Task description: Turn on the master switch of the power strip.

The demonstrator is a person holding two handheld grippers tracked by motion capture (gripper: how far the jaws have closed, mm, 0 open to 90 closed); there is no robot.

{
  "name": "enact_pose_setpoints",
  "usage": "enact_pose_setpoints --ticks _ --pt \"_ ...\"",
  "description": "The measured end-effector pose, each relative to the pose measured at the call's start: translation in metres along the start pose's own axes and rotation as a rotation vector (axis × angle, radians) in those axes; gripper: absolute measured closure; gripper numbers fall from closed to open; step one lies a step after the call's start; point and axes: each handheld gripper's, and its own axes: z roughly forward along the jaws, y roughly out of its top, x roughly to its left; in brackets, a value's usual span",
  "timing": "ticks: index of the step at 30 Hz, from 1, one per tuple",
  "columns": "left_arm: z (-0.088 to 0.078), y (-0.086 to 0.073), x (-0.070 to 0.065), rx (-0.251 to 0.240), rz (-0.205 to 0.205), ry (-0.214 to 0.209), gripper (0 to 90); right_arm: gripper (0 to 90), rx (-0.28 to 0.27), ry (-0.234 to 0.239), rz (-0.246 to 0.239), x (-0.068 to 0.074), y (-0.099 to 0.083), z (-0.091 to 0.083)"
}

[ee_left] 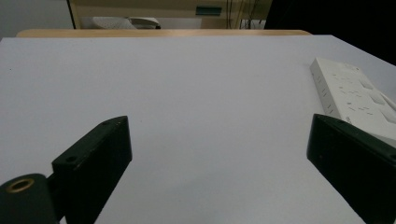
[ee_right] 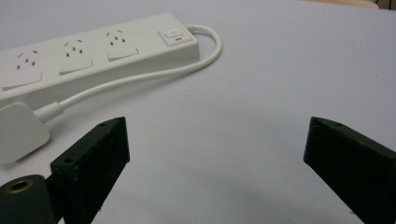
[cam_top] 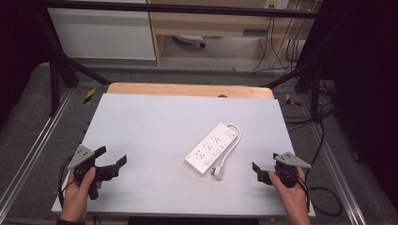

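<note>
Power strip (cam_top: 210, 148) is laid flat on the counter (cam_top: 155, 126), right of centre, set diagonally with the switch end toward the far right corner. Its white cable (cam_top: 231, 149) is looped from the switch end back along the strip's right side, ending in the plug (cam_top: 217, 172) at the near end, just beside the strip body.

Step in hand is judged to be the first approach; nothing is gripped yet. Left gripper (cam_top: 112, 158) is held near the near-left corner, jaws wide and empty. Right gripper (cam_top: 264, 165) is held near the near-right corner, jaws wide and empty, aimed toward the plug and cable in the right gripper view.

Advice: the plug should be taken by the right gripper, being nearest; flat sides to be pinched, not the cable. The strip body should be steadied by the left gripper, otherwise it is likely to be dragged across the smooth sheet.

Obstructions: none on the counter between jaws and strip. The cable loop beside the strip could be snagged. Dark frame legs and floor cables stand beyond the counter edges, well apart.
</note>
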Motion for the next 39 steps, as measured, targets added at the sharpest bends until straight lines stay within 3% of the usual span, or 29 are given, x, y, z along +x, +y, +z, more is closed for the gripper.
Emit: enact_pose_setpoints --ticks 5,12,17,23,27,33,39 --pt "0.005 0.0 -0.004 0.017 0.021 -0.01 6.4 10.4 0.027 0.032 0.008 -0.002 0.001 0.003" --pt "0.005 -0.001 -0.004 0.027 0.027 -0.013 6.3 8.1 -0.043 0.019 -0.023 0.003 0.009 0.0" --pt "0.006 -0.001 -0.002 0.023 0.012 -0.019 6.2 8.1 -0.072 0.025 -0.015 0.006 0.015 -0.005" --pt "0.005 0.0 -0.004 0.027 0.025 -0.022 6.0 8.3 -0.127 0.001 -0.015 0.007 0.022 -0.011" --pt "0.005 0.0 -0.005 0.024 0.032 -0.027 5.7 8.6 -0.182 -0.009 -0.03 0.009 0.039 -0.011" --pt "0.005 -0.001 -0.004 0.026 0.031 -0.029 5.8 9.2 -0.17 0.041 -0.061 0.016 0.056 -0.006" --pt "0.004 -0.001 -0.004 0.031 0.038 -0.026 5.8 7.9 -0.201 0.079 -0.076 0.018 0.077 0.007"
